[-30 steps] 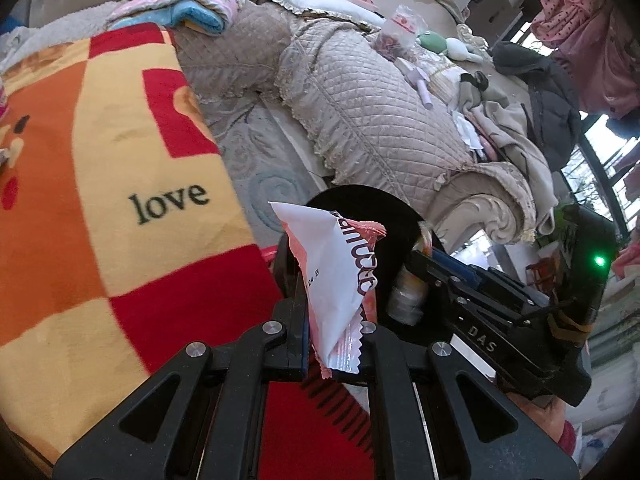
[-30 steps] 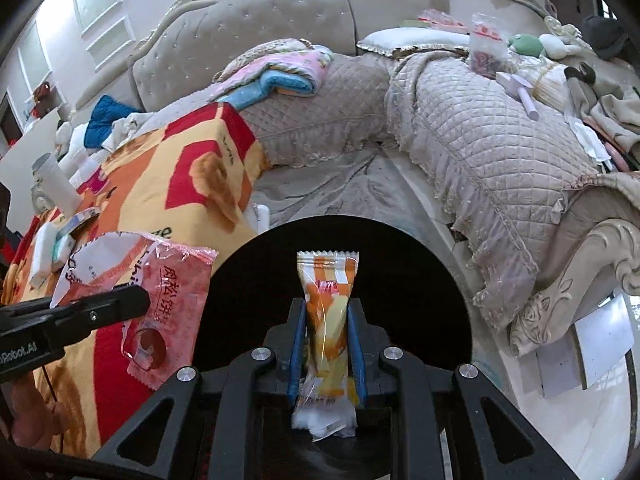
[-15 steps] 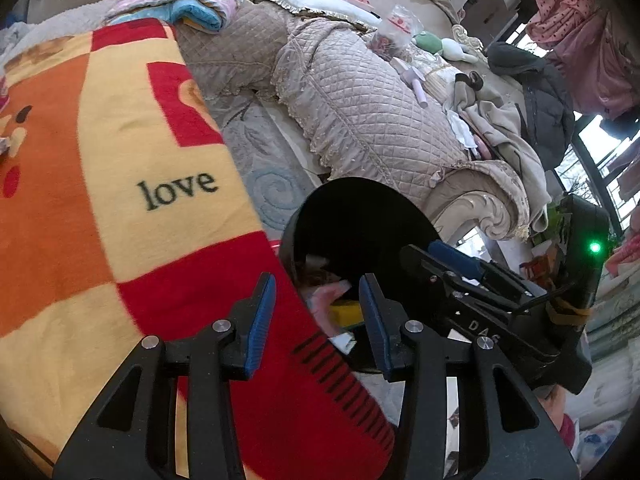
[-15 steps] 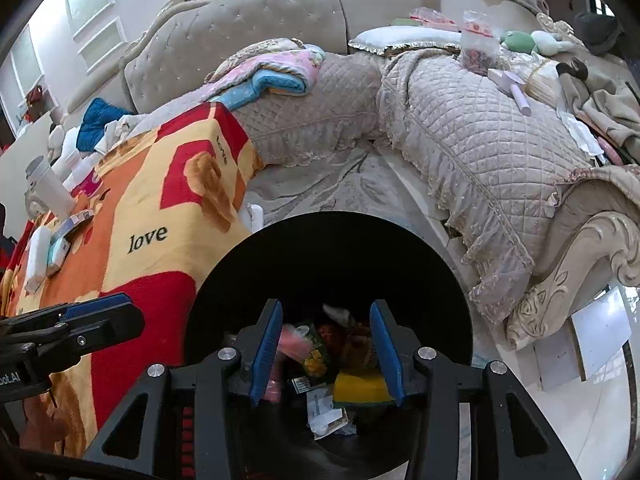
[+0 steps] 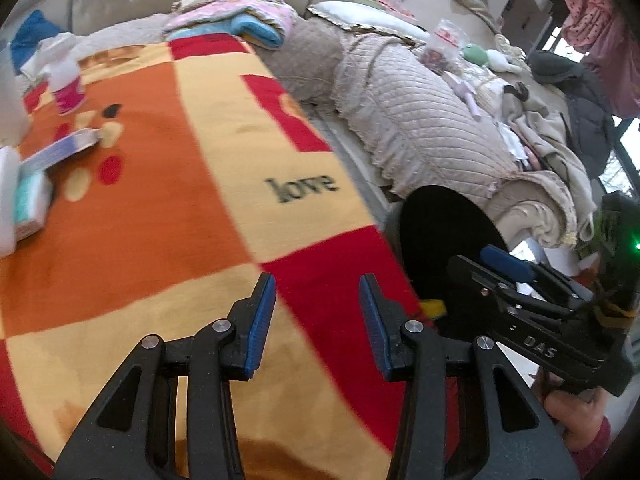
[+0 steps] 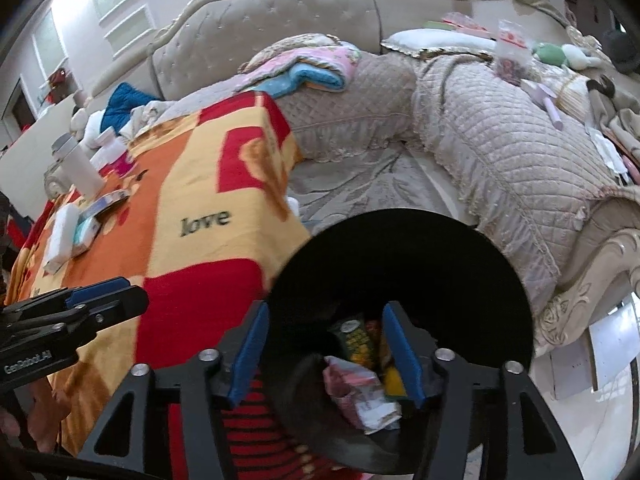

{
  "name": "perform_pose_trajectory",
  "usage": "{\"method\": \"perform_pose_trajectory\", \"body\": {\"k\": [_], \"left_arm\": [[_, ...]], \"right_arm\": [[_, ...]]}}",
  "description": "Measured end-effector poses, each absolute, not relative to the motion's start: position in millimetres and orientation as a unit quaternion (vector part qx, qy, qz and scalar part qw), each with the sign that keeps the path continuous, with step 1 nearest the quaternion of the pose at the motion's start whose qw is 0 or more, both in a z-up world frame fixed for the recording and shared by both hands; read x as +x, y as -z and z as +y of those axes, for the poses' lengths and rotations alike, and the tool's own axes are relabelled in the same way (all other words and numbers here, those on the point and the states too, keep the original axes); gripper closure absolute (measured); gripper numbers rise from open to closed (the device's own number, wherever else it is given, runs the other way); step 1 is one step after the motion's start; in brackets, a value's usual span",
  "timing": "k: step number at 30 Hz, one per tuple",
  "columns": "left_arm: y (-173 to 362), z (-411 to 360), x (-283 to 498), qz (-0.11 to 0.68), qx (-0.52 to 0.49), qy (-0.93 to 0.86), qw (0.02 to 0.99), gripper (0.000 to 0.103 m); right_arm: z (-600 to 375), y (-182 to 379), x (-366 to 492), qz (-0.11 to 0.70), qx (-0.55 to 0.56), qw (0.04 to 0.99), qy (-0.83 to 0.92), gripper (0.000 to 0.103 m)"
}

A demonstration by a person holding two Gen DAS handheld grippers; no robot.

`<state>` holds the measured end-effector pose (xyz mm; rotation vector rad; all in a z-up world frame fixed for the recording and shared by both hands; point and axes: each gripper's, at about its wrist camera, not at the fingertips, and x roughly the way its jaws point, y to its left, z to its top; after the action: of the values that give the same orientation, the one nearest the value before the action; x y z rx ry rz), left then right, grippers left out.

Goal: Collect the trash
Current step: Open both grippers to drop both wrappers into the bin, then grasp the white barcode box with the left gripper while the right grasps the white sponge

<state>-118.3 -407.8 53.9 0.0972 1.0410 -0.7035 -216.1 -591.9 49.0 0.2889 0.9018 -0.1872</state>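
Observation:
A black round bin (image 6: 460, 264) stands beside the blanket-covered table and holds several snack wrappers (image 6: 360, 384). My right gripper (image 6: 324, 332) is open and empty, right over the bin's near rim. My left gripper (image 5: 318, 300) is open and empty above the red and yellow "love" blanket (image 5: 180, 200), left of the bin (image 5: 444, 240). The right gripper also shows in the left wrist view (image 5: 504, 264), over the bin. The left gripper shows in the right wrist view (image 6: 104, 300) at the left edge.
At the blanket's far left lie a white bottle (image 5: 66, 80), a flat box (image 5: 60, 150), a tissue pack (image 5: 30, 204) and a white tub (image 6: 78, 164). A quilted beige sofa (image 6: 500, 168) with clutter curves behind and right of the bin.
Both grippers let their wrappers drop into the bin and now stand open. The left gripper has swung left and back over the blanket. The right gripper stays over the bin.

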Motion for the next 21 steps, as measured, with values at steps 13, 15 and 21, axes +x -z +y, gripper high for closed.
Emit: {"method": "perform_pose_trajectory", "body": {"k": [13, 15, 21], "left_arm": [[-54.7, -293.9, -89.9, 0.489, 0.022, 0.240, 0.838, 0.062], [-55.5, -266.8, -82.5, 0.489, 0.016, 0.220, 0.844, 0.062], [-55.2, -192.7, -61.5, 0.490, -0.001, 0.168, 0.856, 0.061]], "right_arm": [[-502.7, -47.0, -168.2, 0.460, 0.105, 0.882, 0.011, 0.037], [-489.9, -46.2, -162.4, 0.463, 0.101, 0.880, 0.000, 0.037], [-451.2, -47.5, -142.5, 0.471, 0.089, 0.877, -0.033, 0.036]]}}
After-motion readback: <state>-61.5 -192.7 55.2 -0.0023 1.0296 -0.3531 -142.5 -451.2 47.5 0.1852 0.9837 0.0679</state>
